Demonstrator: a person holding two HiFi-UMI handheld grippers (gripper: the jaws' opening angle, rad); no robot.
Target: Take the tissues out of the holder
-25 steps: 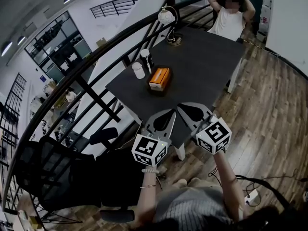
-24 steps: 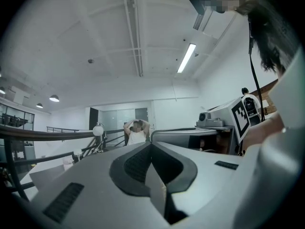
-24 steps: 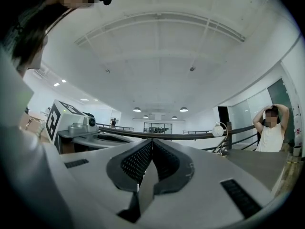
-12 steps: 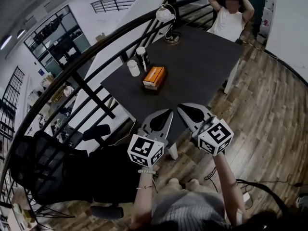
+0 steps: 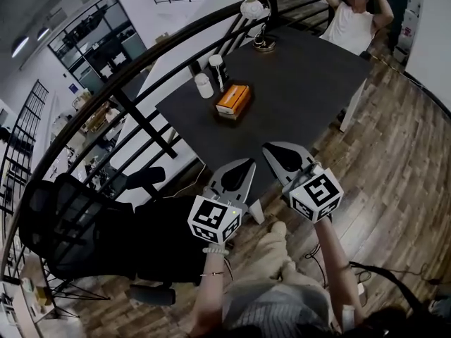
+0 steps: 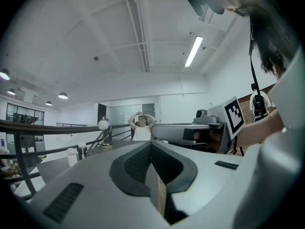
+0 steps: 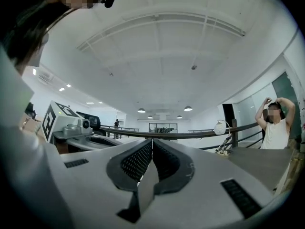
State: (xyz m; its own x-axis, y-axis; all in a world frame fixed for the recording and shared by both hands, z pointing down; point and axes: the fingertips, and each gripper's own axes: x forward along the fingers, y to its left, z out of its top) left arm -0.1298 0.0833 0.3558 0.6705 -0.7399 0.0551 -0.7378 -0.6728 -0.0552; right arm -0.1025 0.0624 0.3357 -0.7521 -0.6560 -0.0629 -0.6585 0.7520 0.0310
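An orange tissue holder (image 5: 233, 100) lies on the dark table (image 5: 303, 83), towards its left side. My left gripper (image 5: 248, 161) and right gripper (image 5: 267, 146) hover side by side over the table's near edge, well short of the holder. Both are shut with nothing between the jaws. In the left gripper view the left gripper (image 6: 151, 143) points level across the table, and the right gripper (image 7: 152, 140) does the same in the right gripper view. The holder does not show in either gripper view.
Two white cups or bottles (image 5: 204, 85) stand beside the holder, and a lamp with a round shade (image 5: 253, 8) at the table's far end. A person (image 5: 353, 16) sits at the far side. A black railing (image 5: 141, 83) runs along the left; an office chair (image 5: 67, 224) stands near left.
The head view has shifted, so the table and holder sit slightly further right and up in the frame. Both grippers stay shut and keep their place relative to each other.
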